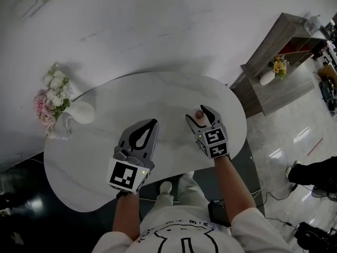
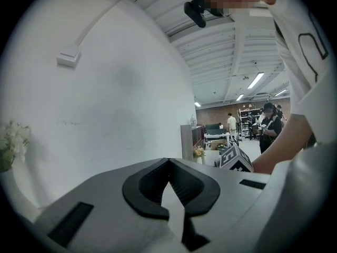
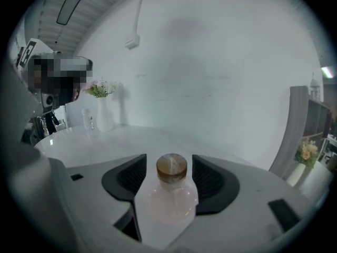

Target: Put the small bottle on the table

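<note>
A small clear bottle (image 1: pixel 199 115) with a brown round cap stands upright on the white marble table (image 1: pixel 105 157), right of its middle. My right gripper (image 1: pixel 198 113) straddles it. In the right gripper view the bottle (image 3: pixel 171 191) sits between the two dark pads with a gap on either side of the cap, so the right gripper (image 3: pixel 169 162) is open and not pressing on it. My left gripper (image 1: pixel 154 122) hovers over the table's middle, left of the bottle. Its fingertips meet, and in the left gripper view the left gripper (image 2: pixel 168 161) holds nothing.
A white vase (image 1: pixel 80 112) with pink and white flowers (image 1: pixel 50 96) and a small glass (image 1: pixel 62 126) stand at the table's far left edge. A grey shelf unit (image 1: pixel 284 62) stands against the wall to the right. The white wall runs behind the table.
</note>
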`<move>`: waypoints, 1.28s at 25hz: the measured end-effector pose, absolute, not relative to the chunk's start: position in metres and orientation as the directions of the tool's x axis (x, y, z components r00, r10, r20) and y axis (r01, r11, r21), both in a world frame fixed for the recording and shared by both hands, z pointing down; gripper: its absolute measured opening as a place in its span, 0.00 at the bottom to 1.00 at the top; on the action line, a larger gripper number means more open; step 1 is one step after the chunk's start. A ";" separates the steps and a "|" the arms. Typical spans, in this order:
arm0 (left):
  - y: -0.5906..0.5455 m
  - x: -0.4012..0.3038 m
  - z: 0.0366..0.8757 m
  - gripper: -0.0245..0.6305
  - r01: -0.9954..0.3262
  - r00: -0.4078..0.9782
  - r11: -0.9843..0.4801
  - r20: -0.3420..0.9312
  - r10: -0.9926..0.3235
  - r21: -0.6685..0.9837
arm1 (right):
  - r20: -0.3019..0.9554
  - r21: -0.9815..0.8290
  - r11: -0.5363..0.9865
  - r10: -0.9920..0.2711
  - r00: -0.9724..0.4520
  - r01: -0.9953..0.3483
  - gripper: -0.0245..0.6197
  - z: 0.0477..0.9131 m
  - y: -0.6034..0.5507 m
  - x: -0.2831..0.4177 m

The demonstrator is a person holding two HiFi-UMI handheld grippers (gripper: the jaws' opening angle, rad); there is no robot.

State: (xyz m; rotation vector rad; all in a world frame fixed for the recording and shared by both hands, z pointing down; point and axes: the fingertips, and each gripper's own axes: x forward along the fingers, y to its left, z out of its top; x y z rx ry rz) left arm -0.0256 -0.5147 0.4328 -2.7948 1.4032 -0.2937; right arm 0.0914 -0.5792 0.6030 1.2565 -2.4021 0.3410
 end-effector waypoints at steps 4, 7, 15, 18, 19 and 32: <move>-0.505 -0.028 0.425 0.04 -0.795 0.585 -0.600 0.153 -0.796 -0.082 | 0.462 -0.015 0.545 -0.740 -0.489 -0.839 0.47 0.595 -0.570 0.096; -0.497 -0.030 0.419 0.04 -0.794 0.590 -0.603 0.139 -0.795 -0.081 | 0.459 -0.004 0.533 -0.751 -0.475 -0.846 0.47 0.586 -0.561 0.100; -0.471 -0.035 0.400 0.04 -0.780 0.613 -0.620 0.092 -0.785 -0.088 | 0.431 0.018 0.510 -0.780 -0.454 -0.860 0.46 0.558 -0.532 0.100; -0.461 -0.038 0.391 0.04 -0.775 0.620 -0.625 0.073 -0.781 -0.092 | 0.413 0.029 0.503 -0.793 -0.448 -0.864 0.44 0.544 -0.520 0.099; -0.457 -0.039 0.388 0.04 -0.773 0.624 -0.627 0.066 -0.779 -0.095 | 0.407 0.030 0.501 -0.797 -0.447 -0.865 0.42 0.539 -0.516 0.098; -0.410 -0.052 0.349 0.04 -0.732 0.678 -0.671 -0.028 -0.735 -0.118 | 0.343 0.091 0.443 -0.855 -0.389 -0.892 0.03 0.476 -0.449 0.087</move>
